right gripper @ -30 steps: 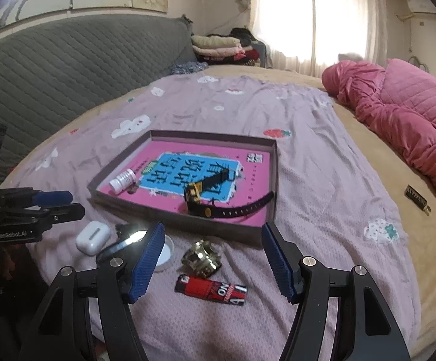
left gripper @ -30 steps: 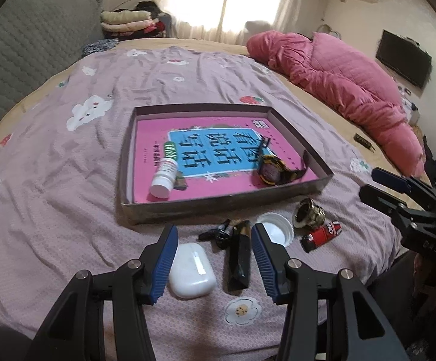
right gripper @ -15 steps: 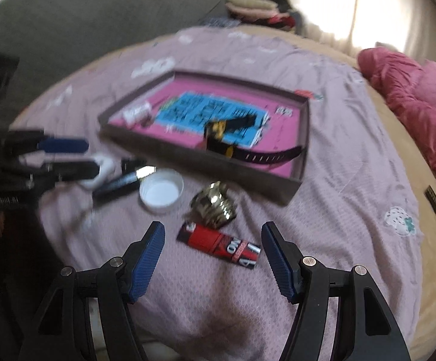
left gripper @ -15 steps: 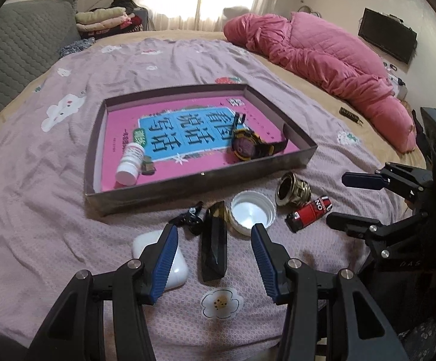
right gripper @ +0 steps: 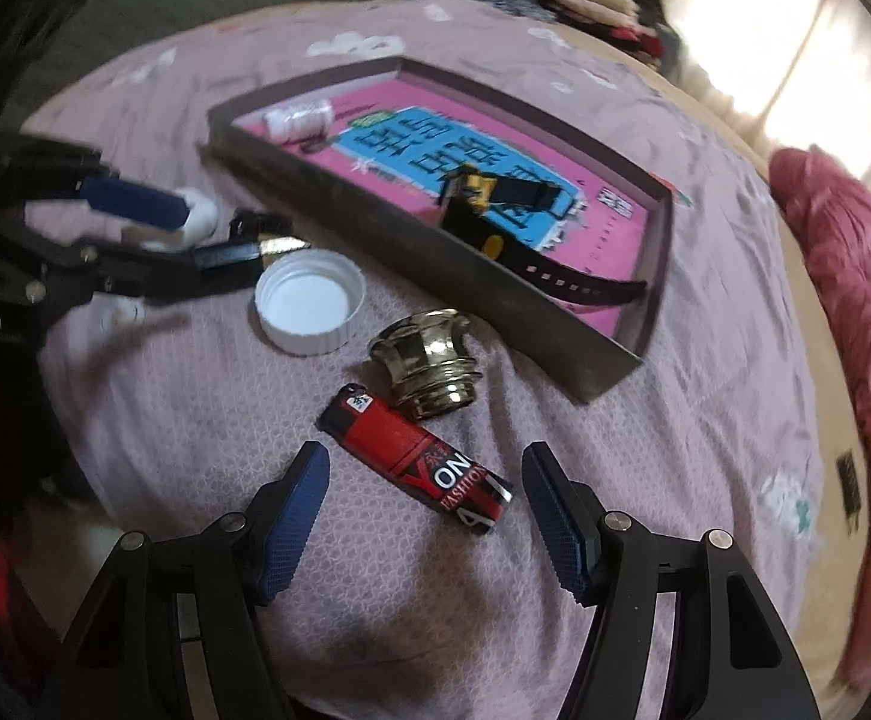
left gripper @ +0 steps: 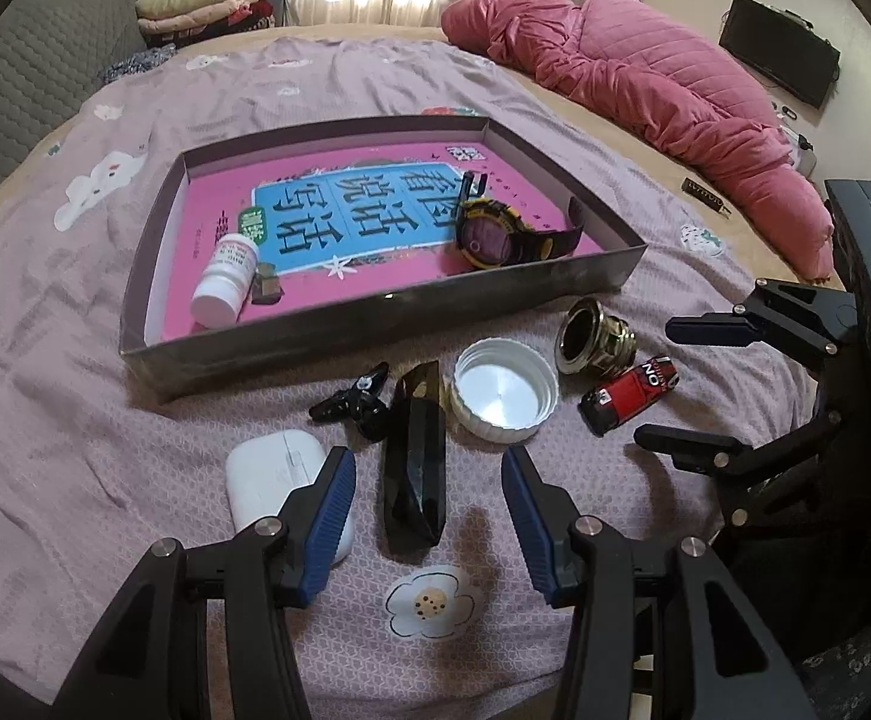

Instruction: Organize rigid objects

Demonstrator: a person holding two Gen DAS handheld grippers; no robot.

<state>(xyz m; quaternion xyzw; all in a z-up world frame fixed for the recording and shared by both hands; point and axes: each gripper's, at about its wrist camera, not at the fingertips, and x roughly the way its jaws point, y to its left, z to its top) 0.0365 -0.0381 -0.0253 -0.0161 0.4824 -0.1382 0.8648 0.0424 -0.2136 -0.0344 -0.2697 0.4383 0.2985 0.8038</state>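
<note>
The left gripper (left gripper: 429,492) is hanging over the bedsheet (left gripper: 63,420) with its jaws partly spread and nothing between the pads; the black bar (left gripper: 414,456) is lying in the gap, touching neither pad. A white earbud case (left gripper: 270,474) is sitting at nine o'clock from the bar, partly behind the left pad. At twelve o'clock from the bar a small black clip (left gripper: 354,402) is resting, and at two o'clock an upturned white lid (left gripper: 504,390).

The right gripper (right gripper: 426,498) is standing with jaws wide, empty, framing the red lighter (right gripper: 414,456), which is lying slantwise on the sheet clear of both pads. A brass fitting (right gripper: 429,366) is lying just beside the lighter at twelve o'clock, and the white lid is sitting at ten o'clock from it.

Beyond all these, the shallow box (left gripper: 375,324) is resting on the bed. Inside, a pill bottle (left gripper: 225,279) is lying on its side at the box's eight o'clock corner beside a small dark block (left gripper: 266,288), and a wristwatch (left gripper: 489,234) is lying toward four o'clock. A pink quilt (left gripper: 645,96) is bunched at two o'clock.
</note>
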